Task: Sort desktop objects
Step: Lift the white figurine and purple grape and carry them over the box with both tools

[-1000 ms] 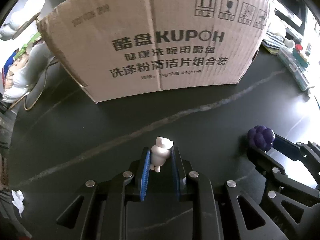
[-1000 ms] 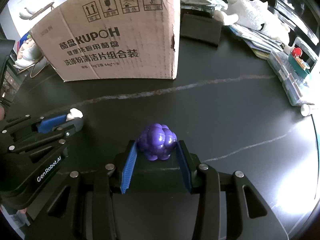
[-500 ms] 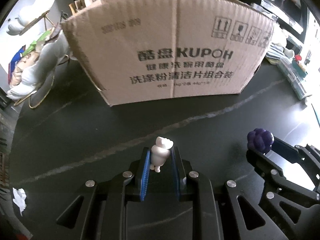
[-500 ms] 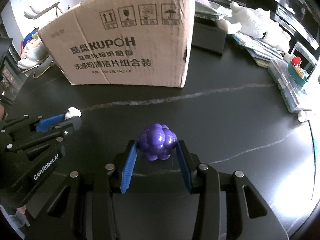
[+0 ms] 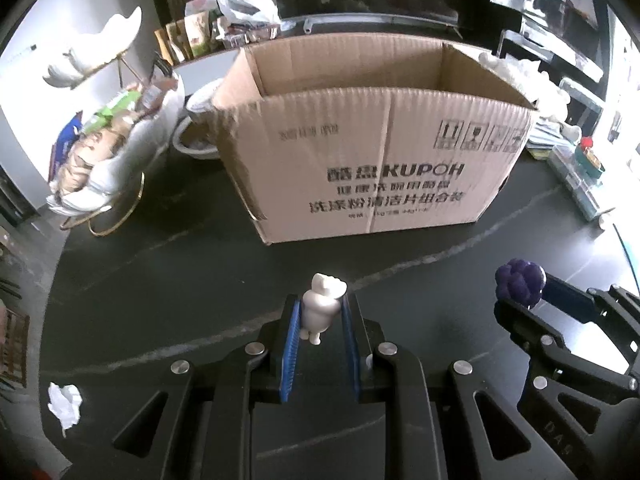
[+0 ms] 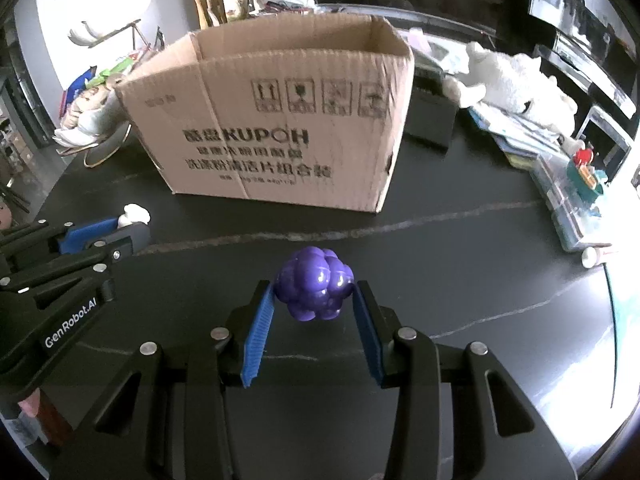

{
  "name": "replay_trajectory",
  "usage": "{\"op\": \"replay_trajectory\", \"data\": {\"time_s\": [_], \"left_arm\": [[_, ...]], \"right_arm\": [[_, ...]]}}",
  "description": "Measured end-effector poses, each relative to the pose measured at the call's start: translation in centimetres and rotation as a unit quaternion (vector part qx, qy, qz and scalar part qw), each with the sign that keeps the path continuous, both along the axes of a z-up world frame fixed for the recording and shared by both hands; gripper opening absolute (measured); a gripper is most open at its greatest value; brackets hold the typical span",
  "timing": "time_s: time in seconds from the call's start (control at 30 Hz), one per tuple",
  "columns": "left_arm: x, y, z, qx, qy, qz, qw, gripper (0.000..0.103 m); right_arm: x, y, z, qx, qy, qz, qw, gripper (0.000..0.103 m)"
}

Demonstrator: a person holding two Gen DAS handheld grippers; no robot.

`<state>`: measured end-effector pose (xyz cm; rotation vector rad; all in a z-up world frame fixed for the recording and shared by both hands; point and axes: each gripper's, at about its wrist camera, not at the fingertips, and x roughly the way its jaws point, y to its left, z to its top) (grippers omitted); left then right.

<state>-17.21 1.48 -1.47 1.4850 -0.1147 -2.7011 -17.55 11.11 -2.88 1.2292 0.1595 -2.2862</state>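
Both grippers have risen: a second ago the box point(image 5: 376, 140) filled the view ahead as a bare wall, and now its open top shows, so each load looks high enough to carry over the rim. The left gripper point(image 5: 320, 320) stays clamped on the white figure point(image 5: 320, 312), the right gripper point(image 6: 314, 300) on the purple ball point(image 6: 314, 294), both off the table point(image 6: 460, 280). The box stands ahead of both, further off than before; what lies inside it is hidden.

figurine point(image 5: 321, 309) white | grape toy point(image 6: 315, 289) purple | box point(image 5: 384, 168) tan, blk print | pads point(image 6: 258, 330) blue
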Motion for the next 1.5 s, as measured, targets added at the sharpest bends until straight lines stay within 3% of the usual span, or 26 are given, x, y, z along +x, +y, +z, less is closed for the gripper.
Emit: {"op": "replay_trajectory", "data": {"time_s": [0.13, 0.8, 1.5], "left_arm": [[0.0, 0.8, -0.3, 0.001, 0.008, 0.0, 1.0, 0.019], [2.2, -0.1, 4.7, -0.006, 0.048, 0.007, 0.9988, 0.019], [-1.2, -0.8, 7.8, -0.005, 0.058, 0.001, 0.9983, 0.019]], "right_arm": [[0.4, 0.0, 1.4, -0.006, 0.014, 0.001, 1.0, 0.038], [2.8, 0.5, 6.4, -0.026, 0.056, 0.006, 0.998, 0.038], [0.0, -1.4, 10.1, -0.023, 0.087, 0.011, 0.996, 0.038]]}}
